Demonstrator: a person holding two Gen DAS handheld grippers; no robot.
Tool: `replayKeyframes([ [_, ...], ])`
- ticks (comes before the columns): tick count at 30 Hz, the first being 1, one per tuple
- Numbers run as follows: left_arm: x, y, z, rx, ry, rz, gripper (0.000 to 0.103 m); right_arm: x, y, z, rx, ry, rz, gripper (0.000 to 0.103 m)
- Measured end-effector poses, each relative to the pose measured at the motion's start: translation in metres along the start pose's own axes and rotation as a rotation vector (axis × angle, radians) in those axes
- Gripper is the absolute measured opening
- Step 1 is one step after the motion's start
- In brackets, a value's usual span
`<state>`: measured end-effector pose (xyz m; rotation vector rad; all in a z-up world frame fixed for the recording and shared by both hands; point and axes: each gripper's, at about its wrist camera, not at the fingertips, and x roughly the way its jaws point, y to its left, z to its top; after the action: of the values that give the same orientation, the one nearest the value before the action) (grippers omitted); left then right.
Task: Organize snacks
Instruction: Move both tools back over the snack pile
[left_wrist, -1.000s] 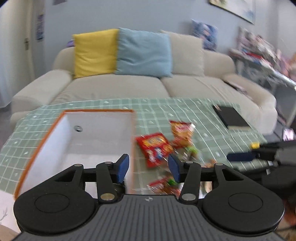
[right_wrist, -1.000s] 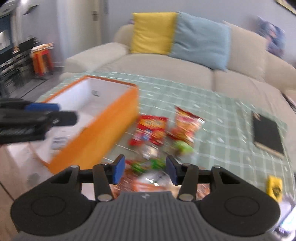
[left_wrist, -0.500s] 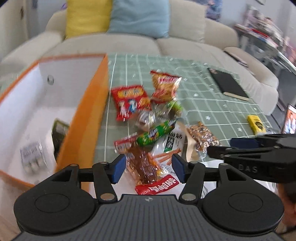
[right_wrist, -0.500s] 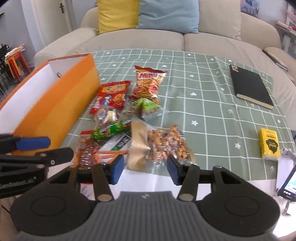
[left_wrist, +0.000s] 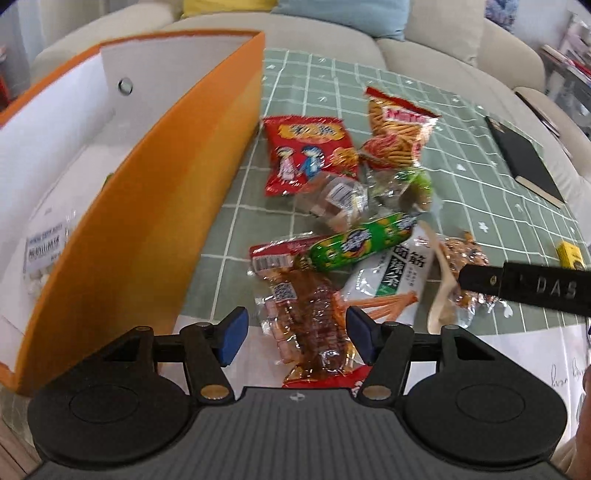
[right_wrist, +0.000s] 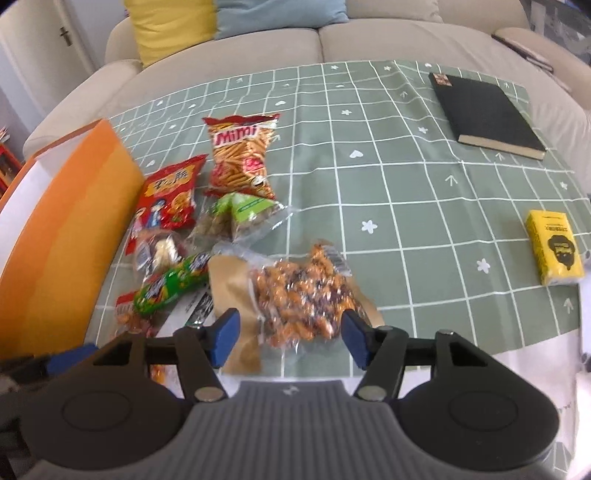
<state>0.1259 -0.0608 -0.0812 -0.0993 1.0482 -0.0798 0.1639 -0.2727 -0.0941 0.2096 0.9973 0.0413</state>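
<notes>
- We read "Mimi" in white on the orange stick-snack bag (right_wrist: 240, 155), lying flat on the green checked tablecloth (right_wrist: 406, 206) at the far end of the pile.
- Beside it sits a red crisp bag (left_wrist: 308, 155) with two cartoon children and yellow Chinese characters we cannot make out.
- The green sausage-shaped pack (left_wrist: 360, 245) carries a blue and white logo, too blurred to read.
- Under it we catch a white pouch (left_wrist: 399, 280) with large dark Chinese characters on a green stripe.
- On the right gripper's arm in the left wrist view, the letters "DAS" show.
- Our left gripper (left_wrist: 293, 332) has just been opening; its blue pads stand apart, either side of a clear pack of reddish-brown strips (left_wrist: 314, 321) with a barcode label, and the pads are not pressing it.
- Our right gripper (right_wrist: 290, 338) has also just been opening; its jaws stand apart over a clear bag of glossy brown nuts (right_wrist: 306, 295) on tan paper, no contact that we can see.
- The orange box (left_wrist: 177, 206), white inside, stands just left of the pile, with a labelled white-pellet pack (left_wrist: 44, 254) already in it.
- Well off to the right lie a black book (right_wrist: 484, 110) and a yellow carton (right_wrist: 554, 245).
</notes>
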Motion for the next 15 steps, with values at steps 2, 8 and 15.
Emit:
replayKeyframes([
  [2,0.004,0.003,0.000,-0.023,0.016,-0.014,0.074,0.008,-0.001,0.004,0.013,0.012,0.014,0.067],
  [8,0.009,0.003,0.001,-0.007,0.008,-0.023,0.080,0.021,0.002,0.010,0.003,0.011,0.012,0.084],
  [15,0.013,0.000,0.003,0.044,-0.022,-0.033,0.081,0.030,0.004,0.008,-0.021,0.010,-0.009,0.094],
])
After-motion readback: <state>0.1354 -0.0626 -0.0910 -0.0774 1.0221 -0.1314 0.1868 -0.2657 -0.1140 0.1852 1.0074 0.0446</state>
